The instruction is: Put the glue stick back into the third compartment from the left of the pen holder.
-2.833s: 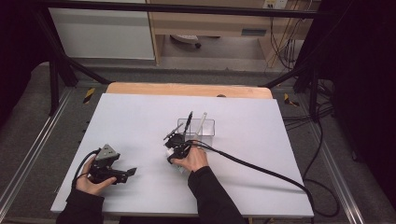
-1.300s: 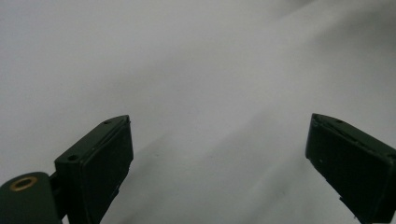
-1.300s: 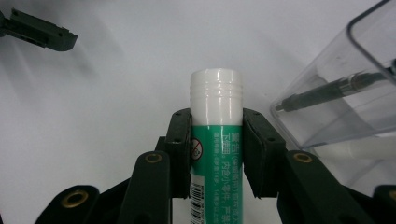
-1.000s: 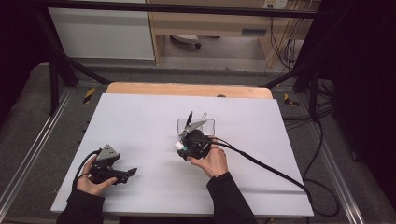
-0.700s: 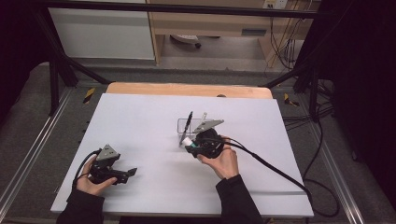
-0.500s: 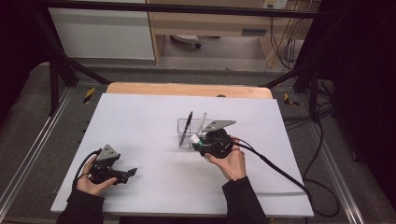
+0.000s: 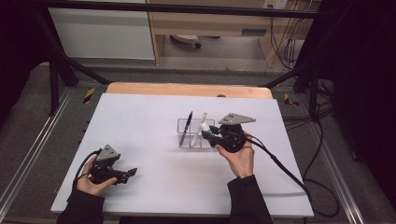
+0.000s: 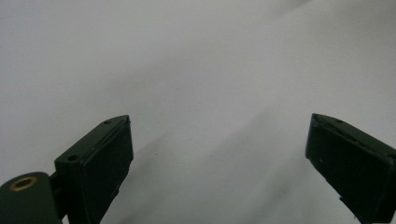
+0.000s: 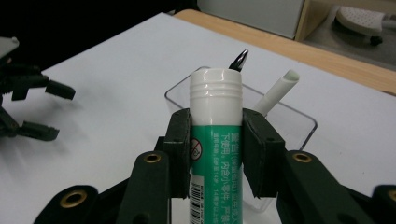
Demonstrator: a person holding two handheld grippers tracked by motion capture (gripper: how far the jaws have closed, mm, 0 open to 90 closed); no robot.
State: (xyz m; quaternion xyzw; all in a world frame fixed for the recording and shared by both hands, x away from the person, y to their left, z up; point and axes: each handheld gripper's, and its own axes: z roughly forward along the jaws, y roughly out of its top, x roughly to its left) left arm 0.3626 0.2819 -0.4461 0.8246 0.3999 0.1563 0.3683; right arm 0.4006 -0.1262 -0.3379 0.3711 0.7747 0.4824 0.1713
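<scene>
A white glue stick point(image 9: 215, 121) with a green label stands upright between the jaws of my right gripper point(image 9: 215, 128), which is shut on it. In the high view the right gripper point(image 7: 211, 134) sits at the right side of a clear plastic holder point(image 7: 183, 140), the glue stick point(image 7: 206, 130) pointing toward it. The holder point(image 9: 299, 122) has a black pen point(image 7: 187, 122) and a white pen point(image 7: 203, 116) leaning in it. My left gripper point(image 7: 132, 173) rests low at the table's front left, open with nothing between its jaws point(image 8: 219, 154).
The white table top point(image 7: 149, 116) spreads between the two hands. A wooden strip point(image 7: 187, 89) runs along its far edge. The right gripper's cable point(image 7: 285, 170) trails off to the right. The left gripper point(image 9: 28, 107) lies beyond and left of the holder.
My right gripper has carried the glue stick from the holder's left side round to its right side and turned. The left gripper has stayed put.
</scene>
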